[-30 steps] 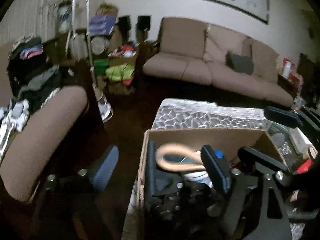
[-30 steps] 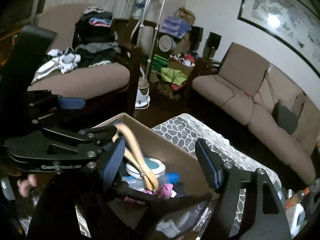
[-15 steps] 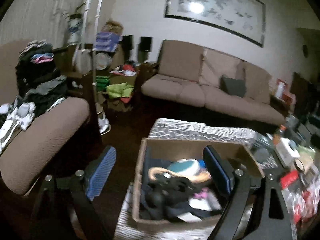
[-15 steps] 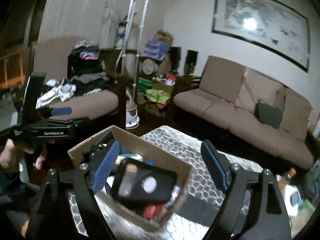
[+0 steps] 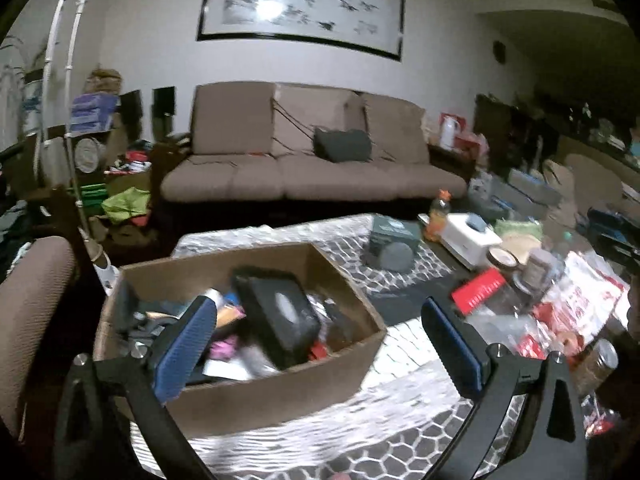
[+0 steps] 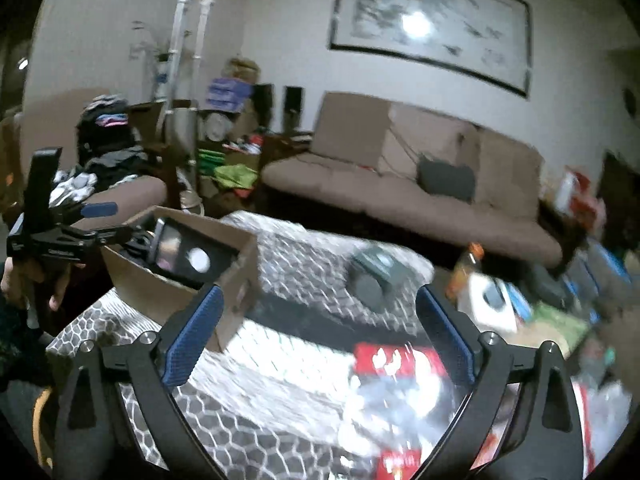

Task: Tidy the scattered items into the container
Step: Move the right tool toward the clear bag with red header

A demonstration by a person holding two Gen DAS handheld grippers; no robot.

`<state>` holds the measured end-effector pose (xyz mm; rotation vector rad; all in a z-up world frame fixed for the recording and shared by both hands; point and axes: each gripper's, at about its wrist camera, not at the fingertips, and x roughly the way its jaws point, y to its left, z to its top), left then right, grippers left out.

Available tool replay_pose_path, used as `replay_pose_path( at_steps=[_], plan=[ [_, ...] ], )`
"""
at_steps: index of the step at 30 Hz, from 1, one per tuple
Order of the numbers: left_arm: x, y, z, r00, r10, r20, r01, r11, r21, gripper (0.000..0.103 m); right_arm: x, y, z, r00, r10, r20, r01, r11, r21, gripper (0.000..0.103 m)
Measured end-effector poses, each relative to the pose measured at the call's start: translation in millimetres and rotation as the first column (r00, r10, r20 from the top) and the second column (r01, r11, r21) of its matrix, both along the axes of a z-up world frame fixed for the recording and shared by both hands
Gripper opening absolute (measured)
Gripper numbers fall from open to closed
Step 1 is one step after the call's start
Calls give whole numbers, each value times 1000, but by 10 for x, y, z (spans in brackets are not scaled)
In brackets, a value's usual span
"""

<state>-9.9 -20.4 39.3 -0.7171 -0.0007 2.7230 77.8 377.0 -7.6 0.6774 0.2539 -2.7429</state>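
The cardboard box (image 5: 280, 388) stands on the patterned table, filled with several items. A black flat case (image 5: 280, 316) lies on top of them. My left gripper (image 5: 318, 348) hovers just short of the box, its jaws opening, with nothing held between them. My right gripper (image 6: 318, 338) hangs over the table to the right of the box (image 6: 168, 296), jaws opening and empty. The right wrist view is blurred; it shows the black case (image 6: 188, 256) in the box and the left gripper (image 6: 112, 222) in a hand beyond it. A red packet (image 6: 400, 360) lies ahead.
The table's right half holds a dark green box (image 5: 394, 236), an orange bottle (image 5: 438, 216), a white box (image 5: 468, 236), a red box (image 5: 478, 290), jars (image 5: 500, 258) and a can (image 5: 600, 360). A brown sofa (image 5: 312, 176) stands behind, an armchair (image 5: 28, 300) at left.
Both grippers drew back from over the box and swung right, the right one further. The black case seen between the right fingers now lies in the box. Both jaws stand wider.
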Motion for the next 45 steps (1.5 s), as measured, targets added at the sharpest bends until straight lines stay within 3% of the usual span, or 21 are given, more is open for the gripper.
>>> replay_pose_path(
  at_steps=[2,5,6,9,12,16,18,21,28,31,33,34,41,45],
  plan=[
    [12,115,-75,1000,-17,13,17,1000,-12,103,-5,203,-116,998,-54,44,55,998,-24,99],
    [47,287,-205,1000,-16,14,17,999,-43,103,-46,406,-371,981,-171,97,170,985,14,101],
    [64,330,-252,1000,-23,19,24,999,-43,103,-67,452,-493,973,-194,127,190,981,43,101],
    [84,585,-524,994,-70,79,74,996,-51,103,-126,675,-843,942,-232,242,235,972,17,101],
    [64,886,-823,978,-122,168,139,986,-94,103,-125,956,-1169,877,-268,399,309,950,-39,100],
    [86,1106,-1004,970,-150,191,181,970,-159,103,107,1337,-1549,807,-259,531,416,888,-198,101],
    [104,1140,-1026,971,-150,186,183,968,-174,103,157,1443,-1769,759,-283,587,449,880,-157,99],
    [102,1152,-1026,974,-145,176,177,966,-186,103,168,1540,-1950,732,-315,604,475,871,-122,91],
    [57,1140,-1074,974,-128,187,163,969,-186,103,41,1707,-1954,760,-280,586,505,822,-263,91],
    [42,1138,-1104,970,-130,206,168,970,-177,103,-70,1703,-2113,744,-276,609,528,801,-282,73],
    [55,1141,-1094,969,-136,206,173,969,-174,103,-88,1707,-2190,739,-282,612,538,794,-283,51],
    [69,1141,-1080,970,-138,200,174,969,-174,103,-90,1702,-2214,741,-281,610,537,793,-288,48],
    [99,1154,-1075,970,-148,192,182,967,-176,103,-48,1669,-2062,791,-291,538,522,779,-346,1],
    [70,1136,-1097,968,-145,205,181,969,-169,103,-32,1552,-1872,825,-288,487,485,802,-349,1]
  ],
)
